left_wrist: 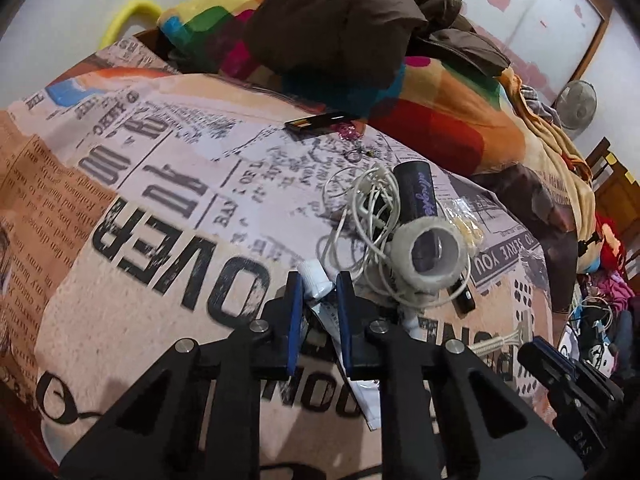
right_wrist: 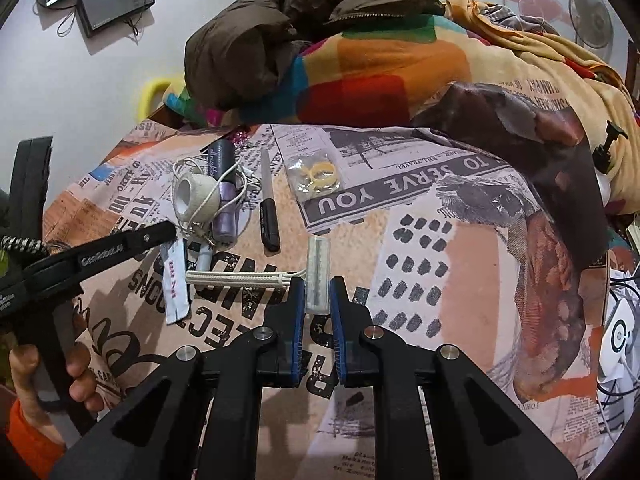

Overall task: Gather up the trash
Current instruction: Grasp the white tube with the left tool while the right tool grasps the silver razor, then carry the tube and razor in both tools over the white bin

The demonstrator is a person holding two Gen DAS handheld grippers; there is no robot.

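Your left gripper [left_wrist: 318, 284] sits low over the newspaper-print bedspread [left_wrist: 160, 208], its 2 blue pads closed against the white squeeze tube [left_wrist: 320, 280]; the capped end pokes out past the fingertips and the flattened tail trails back under the frame. Your right gripper [right_wrist: 318, 292] has its pads pressed on the clear head of the disposable razor [right_wrist: 318, 272], whose ribbed white handle lies flat on the bedspread pointing toward your left. Just ahead of the left gripper: a roll of white tape [left_wrist: 430, 258] tangled in a white earphone cord [left_wrist: 360, 208], touching a dark purple-lettered bottle [left_wrist: 416, 192]. A black pen [right_wrist: 269, 216] lies beside that cluster, and a clear bag of yellow rings [right_wrist: 316, 172] rests further out. A brown jacket [right_wrist: 280, 28] is piled on a multicolour blanket [right_wrist: 380, 80] at the far side. Your left hand [right_wrist: 60, 376] wraps the left gripper's handle.
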